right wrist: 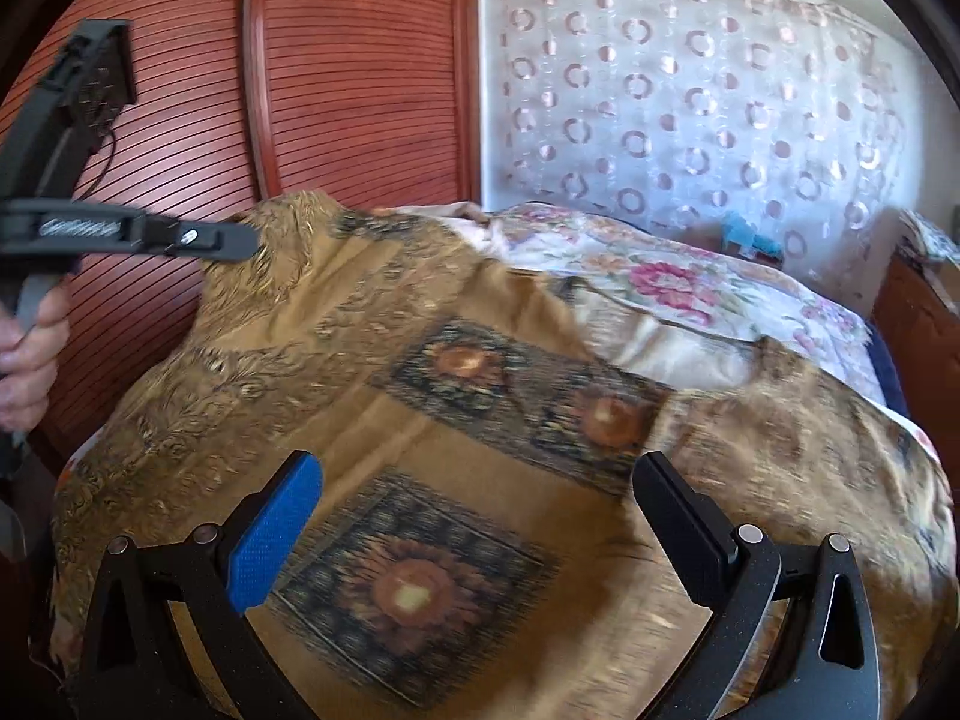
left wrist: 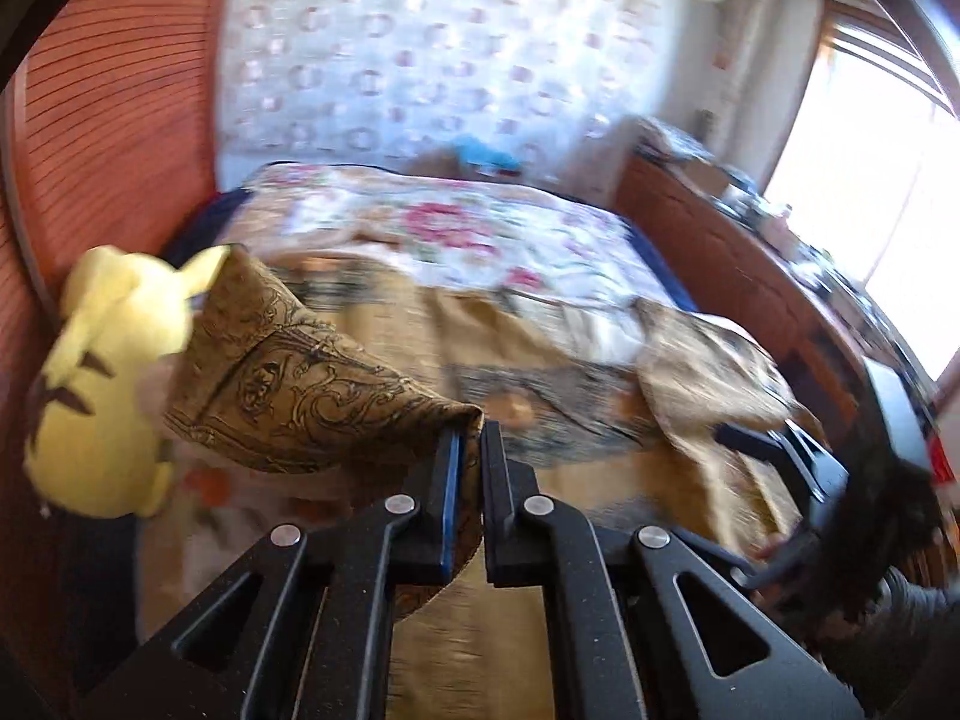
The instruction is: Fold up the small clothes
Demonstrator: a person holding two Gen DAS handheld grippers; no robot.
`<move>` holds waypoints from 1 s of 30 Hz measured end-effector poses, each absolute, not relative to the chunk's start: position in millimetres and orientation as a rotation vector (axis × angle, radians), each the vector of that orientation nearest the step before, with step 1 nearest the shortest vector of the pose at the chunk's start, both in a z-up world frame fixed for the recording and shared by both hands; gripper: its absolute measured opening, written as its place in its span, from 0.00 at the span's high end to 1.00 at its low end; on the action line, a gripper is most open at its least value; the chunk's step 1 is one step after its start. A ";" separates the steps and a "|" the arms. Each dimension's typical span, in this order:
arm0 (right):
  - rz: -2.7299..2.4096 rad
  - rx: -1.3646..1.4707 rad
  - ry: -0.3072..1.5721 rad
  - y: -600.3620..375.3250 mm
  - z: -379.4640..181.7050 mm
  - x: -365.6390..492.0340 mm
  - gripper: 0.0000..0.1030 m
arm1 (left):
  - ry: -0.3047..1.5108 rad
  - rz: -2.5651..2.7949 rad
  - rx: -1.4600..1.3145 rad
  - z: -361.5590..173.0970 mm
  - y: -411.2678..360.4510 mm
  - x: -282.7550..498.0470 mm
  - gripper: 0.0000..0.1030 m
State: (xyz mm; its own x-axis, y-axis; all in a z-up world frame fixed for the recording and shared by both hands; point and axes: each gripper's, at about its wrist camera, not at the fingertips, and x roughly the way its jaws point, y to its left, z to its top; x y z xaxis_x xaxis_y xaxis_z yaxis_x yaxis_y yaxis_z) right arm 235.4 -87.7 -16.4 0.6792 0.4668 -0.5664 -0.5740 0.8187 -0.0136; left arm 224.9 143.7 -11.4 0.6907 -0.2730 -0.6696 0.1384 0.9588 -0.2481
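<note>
A brown and gold patterned cloth [right wrist: 456,372] with sunflower panels lies spread over the bed. My left gripper [left wrist: 471,438] is shut on a corner of this cloth [left wrist: 300,384] and holds it lifted above the bed; the gripper also shows in the right wrist view [right wrist: 240,249] at the cloth's far left corner. My right gripper [right wrist: 480,528] is open and empty, hovering just over the near part of the cloth. It shows blurred at the right edge of the left wrist view [left wrist: 780,450].
A yellow plush toy [left wrist: 102,384] sits at the left by the red slatted wardrobe [right wrist: 300,72]. A floral bedspread [left wrist: 456,228] covers the far bed. A wooden dresser [left wrist: 750,264] with clutter stands at the right under a bright window.
</note>
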 end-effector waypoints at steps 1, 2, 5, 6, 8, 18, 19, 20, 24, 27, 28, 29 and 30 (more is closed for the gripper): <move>0.576 -0.191 0.580 -91.7 -16.9 235.4 0.00 | 0.779 -0.243 -0.174 -10.2 138.0 223.3 0.93; 0.567 -0.188 0.581 -94.0 -17.5 235.0 0.00 | 0.784 -0.252 -0.164 -9.3 133.2 220.5 0.93; 0.542 -0.184 0.585 -100.7 -20.0 235.2 0.00 | 0.787 -0.247 -0.141 -5.6 128.7 212.5 0.92; 0.536 -0.183 0.587 -101.1 -21.3 235.5 0.00 | 0.790 -0.233 -0.131 -4.1 131.8 208.9 0.84; 0.533 -0.183 0.591 -100.7 -21.5 235.8 0.00 | 0.784 -0.201 -0.122 -0.3 138.0 204.0 0.58; 0.580 -0.178 0.570 -91.5 -11.4 246.1 0.00 | 0.792 -0.060 -0.130 -29.5 179.1 199.2 0.22; 0.599 -0.181 0.563 -87.7 -10.2 248.9 0.01 | 0.804 -0.039 -0.132 -36.2 184.4 198.9 0.22; 0.618 -0.184 0.557 -85.3 -8.5 253.9 0.03 | 0.817 -0.022 -0.139 -43.5 189.7 197.9 0.22; 0.719 -0.192 0.561 -52.5 -4.2 265.8 0.13 | 0.846 0.020 -0.165 -64.4 202.2 191.8 0.22; 0.818 -0.211 0.575 -13.9 -2.9 273.2 0.27 | 0.861 0.042 -0.170 -75.3 211.5 183.5 0.22; 0.843 -0.222 0.578 -5.3 -2.4 275.0 0.32 | 0.864 0.049 -0.173 -78.3 214.5 179.8 0.22; 0.869 -0.234 0.583 4.5 -2.3 277.1 0.35 | 0.865 0.059 -0.177 -81.1 217.9 176.3 0.22; 0.899 -0.248 0.593 19.1 -3.4 278.6 0.36 | 0.867 0.068 -0.182 -83.0 220.8 173.9 0.22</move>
State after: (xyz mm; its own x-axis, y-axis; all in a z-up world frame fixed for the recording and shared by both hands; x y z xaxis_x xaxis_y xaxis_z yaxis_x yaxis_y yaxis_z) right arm 278.6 19.1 -3.4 0.4769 0.6607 -0.5798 -0.7932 0.6077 0.0400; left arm 173.9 220.8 -83.0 0.6459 -0.0140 -0.7633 -0.1333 0.9824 -0.1308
